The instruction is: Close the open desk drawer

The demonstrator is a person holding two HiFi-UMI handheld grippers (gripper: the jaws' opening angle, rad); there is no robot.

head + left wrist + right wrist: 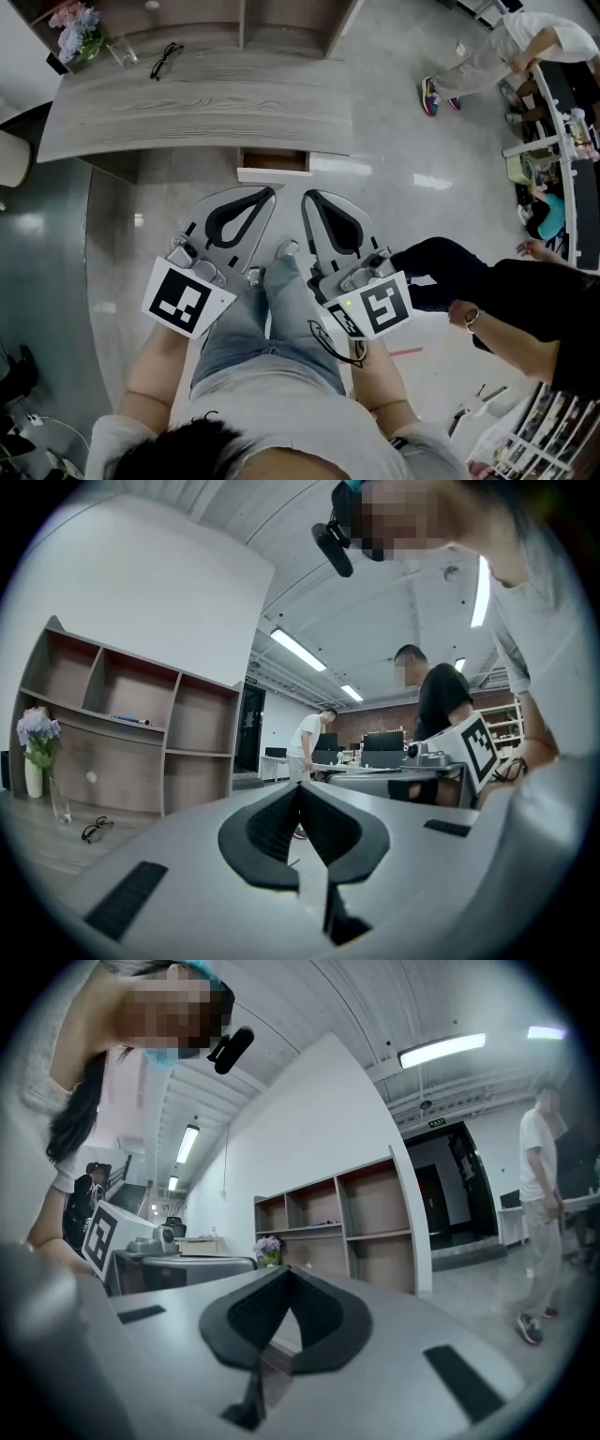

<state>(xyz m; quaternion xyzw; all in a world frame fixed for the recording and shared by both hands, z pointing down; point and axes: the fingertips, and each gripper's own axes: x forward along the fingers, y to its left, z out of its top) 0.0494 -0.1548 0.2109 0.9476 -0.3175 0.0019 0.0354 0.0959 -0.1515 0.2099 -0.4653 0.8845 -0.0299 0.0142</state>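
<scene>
Head view: drawer [274,172] juts open from bench [187,108] front edge. Left tongs [269,193] and right tongs [308,196] near it, not touching.
Left gripper view: tips pinched together, empty.
Right gripper view: same, nothing held.
I'd set shut tips square on drawer front centre, push straight, slow.

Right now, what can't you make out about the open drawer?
- Inside of the drawer: in the head view, the desk top covers most of it, so the contents can't be told.
- Drawer front face and any handle: the head view looks from above and sees only its top edge.
- Both gripper views: the drawer is outside the frame.
</scene>
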